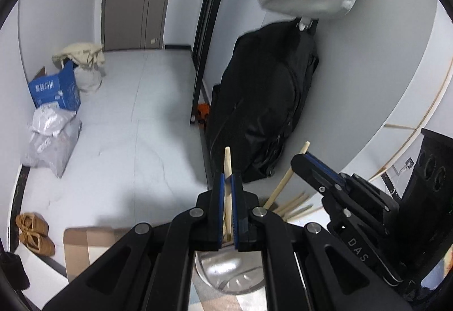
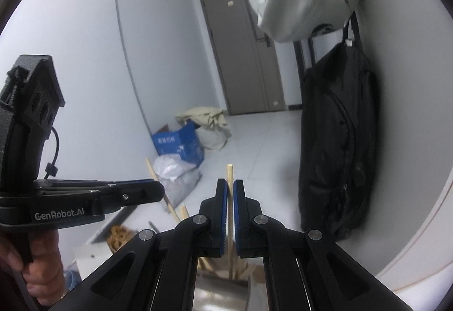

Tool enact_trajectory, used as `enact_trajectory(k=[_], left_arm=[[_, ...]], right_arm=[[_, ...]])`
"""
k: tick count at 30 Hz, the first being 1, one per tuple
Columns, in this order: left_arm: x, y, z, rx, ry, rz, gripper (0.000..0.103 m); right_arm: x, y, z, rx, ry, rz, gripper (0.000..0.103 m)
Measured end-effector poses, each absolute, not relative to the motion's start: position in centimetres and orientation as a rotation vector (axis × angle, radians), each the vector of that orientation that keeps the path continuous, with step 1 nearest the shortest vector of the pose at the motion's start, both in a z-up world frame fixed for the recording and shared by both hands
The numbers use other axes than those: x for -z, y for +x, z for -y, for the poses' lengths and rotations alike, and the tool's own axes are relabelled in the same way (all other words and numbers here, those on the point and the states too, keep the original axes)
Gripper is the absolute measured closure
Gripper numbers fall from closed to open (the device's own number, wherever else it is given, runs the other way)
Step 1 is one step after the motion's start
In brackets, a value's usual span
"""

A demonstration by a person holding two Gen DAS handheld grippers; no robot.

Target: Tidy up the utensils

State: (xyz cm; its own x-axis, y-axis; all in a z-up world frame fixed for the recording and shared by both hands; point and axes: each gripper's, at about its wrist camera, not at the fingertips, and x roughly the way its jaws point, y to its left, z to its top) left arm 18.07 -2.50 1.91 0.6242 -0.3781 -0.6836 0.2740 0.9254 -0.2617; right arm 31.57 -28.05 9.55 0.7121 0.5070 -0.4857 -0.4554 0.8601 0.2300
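Left wrist view: each hand-held gripper, left (image 1: 228, 178) and right (image 1: 307, 158), pinches one chopstick (image 1: 227, 161) upright directly above the steel holder (image 1: 226, 268), lower ends pointing in.

A home hallway: coat (image 2: 337, 141) hung on wall, slippers (image 1: 34, 233), door (image 2: 246, 56)

Bundle of pale wooden chopsticks (image 1: 286, 205) crowds shiny steel cup (image 1: 226, 268) below both grippers; black coat (image 1: 263, 113) hangs close right; pale tiled floor (image 1: 141, 124) open left.
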Motion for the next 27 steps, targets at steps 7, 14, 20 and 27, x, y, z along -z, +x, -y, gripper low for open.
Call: enact_trajectory(k=[7, 14, 20, 27], left_arm=[[-1.6, 18.2, 2.5, 0.415, -0.145, -0.892, 0.102], [-3.5, 16.5, 1.6, 0.387, -0.124, -0.845, 0.055], [-4.8, 13.9, 0.7, 0.306, -0.124, -0.817, 0.052], [-6.2, 10.1, 0.2, 0.191, -0.097, -0.692, 0.036]], right_arm=[[-8.5, 31.0, 28.8, -0.530, 0.092, -0.624, 0.092], [-8.4, 29.1, 29.4, -0.534, 0.075, -0.670, 0.082], [-10.3, 26.5, 31.3, -0.482, 0.151, -0.633, 0.063], [-13.0, 21.7, 31.7, -0.495, 0.143, -0.553, 0.045]])
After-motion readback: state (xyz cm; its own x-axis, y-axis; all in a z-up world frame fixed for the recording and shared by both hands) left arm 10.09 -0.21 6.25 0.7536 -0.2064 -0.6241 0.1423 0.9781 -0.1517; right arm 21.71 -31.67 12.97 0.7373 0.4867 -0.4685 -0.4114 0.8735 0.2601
